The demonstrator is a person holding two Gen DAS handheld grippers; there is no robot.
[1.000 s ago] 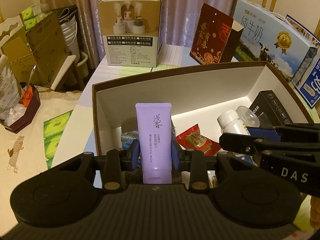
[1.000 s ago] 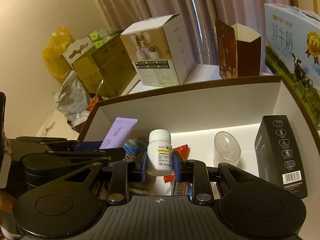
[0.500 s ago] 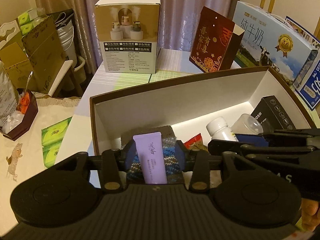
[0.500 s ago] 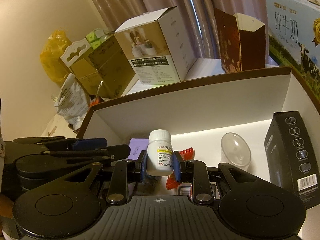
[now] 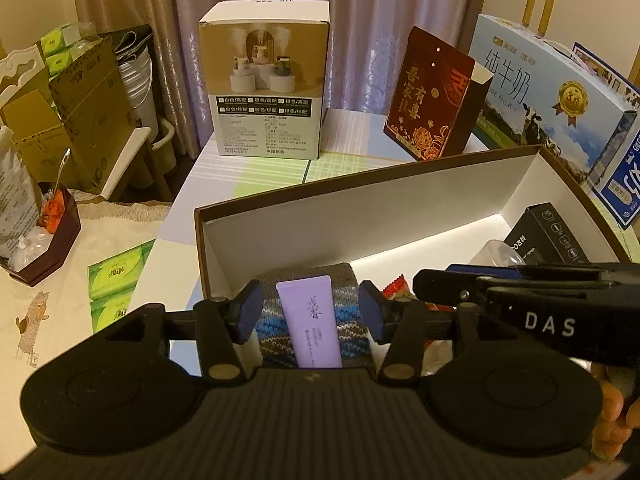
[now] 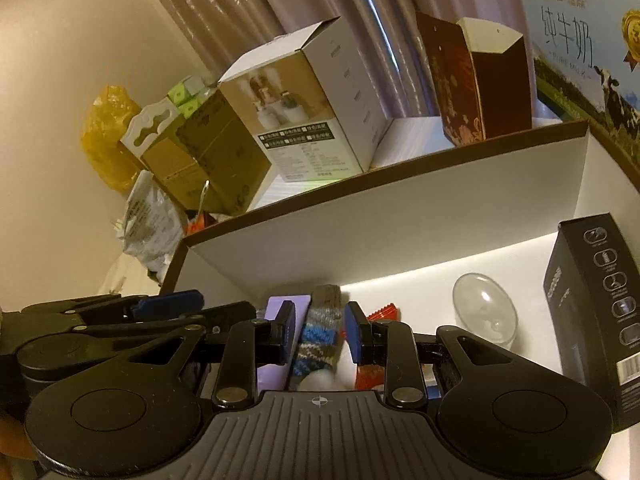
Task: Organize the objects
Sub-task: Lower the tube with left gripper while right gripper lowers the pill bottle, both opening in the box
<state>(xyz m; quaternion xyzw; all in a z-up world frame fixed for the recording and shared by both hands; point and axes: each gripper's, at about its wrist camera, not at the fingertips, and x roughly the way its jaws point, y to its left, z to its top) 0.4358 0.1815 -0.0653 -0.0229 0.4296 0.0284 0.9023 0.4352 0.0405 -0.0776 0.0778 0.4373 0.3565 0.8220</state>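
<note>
A table with a pale checked cloth (image 5: 256, 172) stands before mauve curtains (image 5: 360, 20). At centre frame sits a large open cardboard box with brown outside and white inside (image 5: 360, 216). In the left wrist view, a lilac plastic tube with dark lettering (image 5: 310, 322) lies at lower centre inside the box, on a knitted sock striped blue, grey and brown (image 5: 352, 334). The left gripper (image 5: 310, 316) has its jaws spread wide; the blue pads stand apart from the tube on both sides. In the right wrist view, the right gripper (image 6: 318, 334) is likewise spread, gripping nothing; the sock (image 6: 320, 332) shows between its fingers. A red foil sachet (image 6: 382, 314) lies just right of the sock. A clear plastic dome (image 6: 484, 310) and a tall black carton (image 6: 600, 304) occupy the right of the box. Behind the box, at upper centre, stand a white-and-tan product carton (image 5: 266, 92) and a red gift box with gold print (image 5: 430, 94).
</note>
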